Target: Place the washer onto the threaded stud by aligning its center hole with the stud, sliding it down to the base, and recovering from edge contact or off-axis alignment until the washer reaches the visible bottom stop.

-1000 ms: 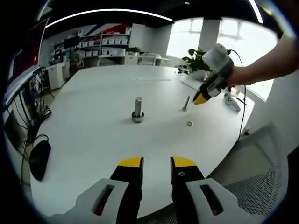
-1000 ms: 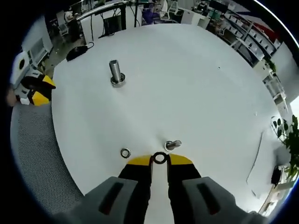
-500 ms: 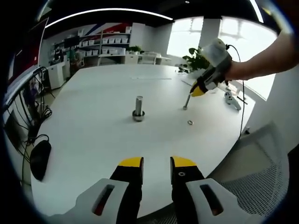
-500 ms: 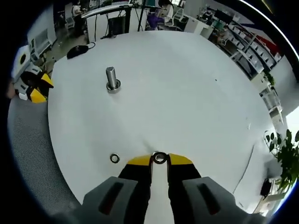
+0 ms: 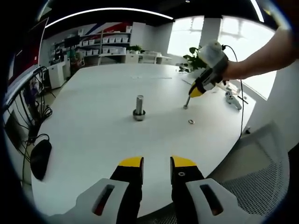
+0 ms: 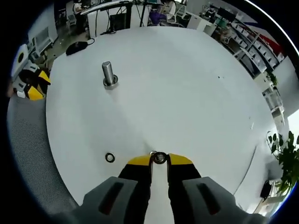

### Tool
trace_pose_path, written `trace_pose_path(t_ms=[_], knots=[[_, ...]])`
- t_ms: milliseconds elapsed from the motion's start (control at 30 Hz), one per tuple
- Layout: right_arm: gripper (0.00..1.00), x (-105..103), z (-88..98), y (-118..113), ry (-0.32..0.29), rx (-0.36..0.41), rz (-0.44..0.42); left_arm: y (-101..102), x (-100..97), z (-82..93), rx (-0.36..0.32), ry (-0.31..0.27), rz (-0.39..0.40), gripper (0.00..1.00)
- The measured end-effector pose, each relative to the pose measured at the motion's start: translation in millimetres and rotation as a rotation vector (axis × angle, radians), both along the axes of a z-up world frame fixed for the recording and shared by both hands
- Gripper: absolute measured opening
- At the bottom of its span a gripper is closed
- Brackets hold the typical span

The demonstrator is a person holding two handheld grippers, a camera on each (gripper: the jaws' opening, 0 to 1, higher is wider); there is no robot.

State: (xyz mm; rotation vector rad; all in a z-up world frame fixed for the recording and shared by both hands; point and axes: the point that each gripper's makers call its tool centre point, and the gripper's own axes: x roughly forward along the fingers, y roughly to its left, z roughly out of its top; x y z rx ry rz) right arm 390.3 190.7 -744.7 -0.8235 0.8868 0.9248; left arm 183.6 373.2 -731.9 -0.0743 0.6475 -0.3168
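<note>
Meanwhile right gripper pinched a washer over the white table | left gripper slightly spread, holding nothing | threaded stud stood well apart | second washer lay nearby.

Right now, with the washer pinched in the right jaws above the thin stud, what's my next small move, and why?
Probably ease the right gripper straight down along the thin stud. The washer sits right at the stud's top, with the stud nearly end-on behind its hole in the right gripper view, so it looks close to aligned but not yet at the base.
</note>
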Motion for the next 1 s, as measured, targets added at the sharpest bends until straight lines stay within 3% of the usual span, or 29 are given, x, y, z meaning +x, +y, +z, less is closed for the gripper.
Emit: trace_pose_path(t_ms=[367, 600, 1000], knots=[[0.14, 2, -24.5, -1, 0.077, -0.043, 0.009, 0, -0.2, -1.4, 0.003, 0.005, -0.001, 0.2], [0.15, 2, -42.6, -1, 0.134, -0.052, -0.031, 1, -0.5, -2.7, 0.006, 0.011, 0.0, 0.2], [0.16, -1, -44.7, 2, 0.149, -0.048, -0.035, 1, -0.7, -3.4, 0.009, 0.014, -0.002, 0.19]])
